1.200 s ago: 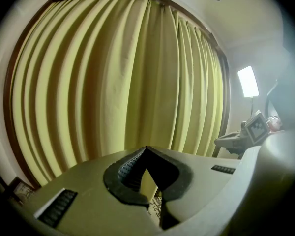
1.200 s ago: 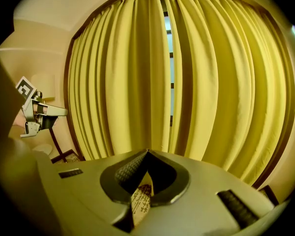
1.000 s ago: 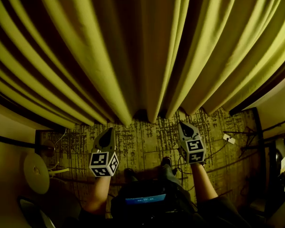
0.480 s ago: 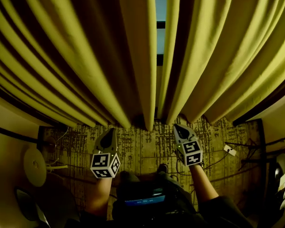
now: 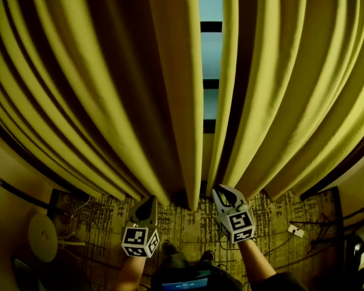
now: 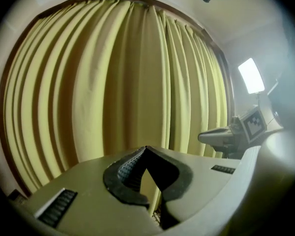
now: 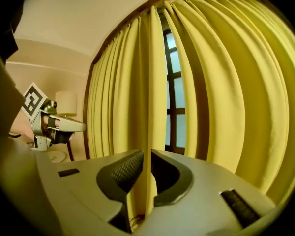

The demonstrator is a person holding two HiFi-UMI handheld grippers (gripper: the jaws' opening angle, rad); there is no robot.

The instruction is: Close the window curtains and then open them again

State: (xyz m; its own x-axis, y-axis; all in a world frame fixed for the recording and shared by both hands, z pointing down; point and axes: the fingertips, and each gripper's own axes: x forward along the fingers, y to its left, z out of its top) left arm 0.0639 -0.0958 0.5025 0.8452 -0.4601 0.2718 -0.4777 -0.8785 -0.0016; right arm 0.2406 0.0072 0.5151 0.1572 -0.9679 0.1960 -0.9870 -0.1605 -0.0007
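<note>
- Since a second ago the curtains have parted at the middle, baring a strip of window.
- At their hems, the right tool has just been opening: a narrow slit, gripping nothing.
- Beside it, the left tool is closed and empty.
- Below lies patterned carpet.

Yellow pleated fabric curtains hide nearly all of the dark-barred window; we see it only through the slit above the right gripper. That gripper's jaws have just been opening, and we cannot tell whether the curtain edge in their narrow gap lies between the pads or beyond. Left of the left gripper, a pale round object is too dim to name.
</note>
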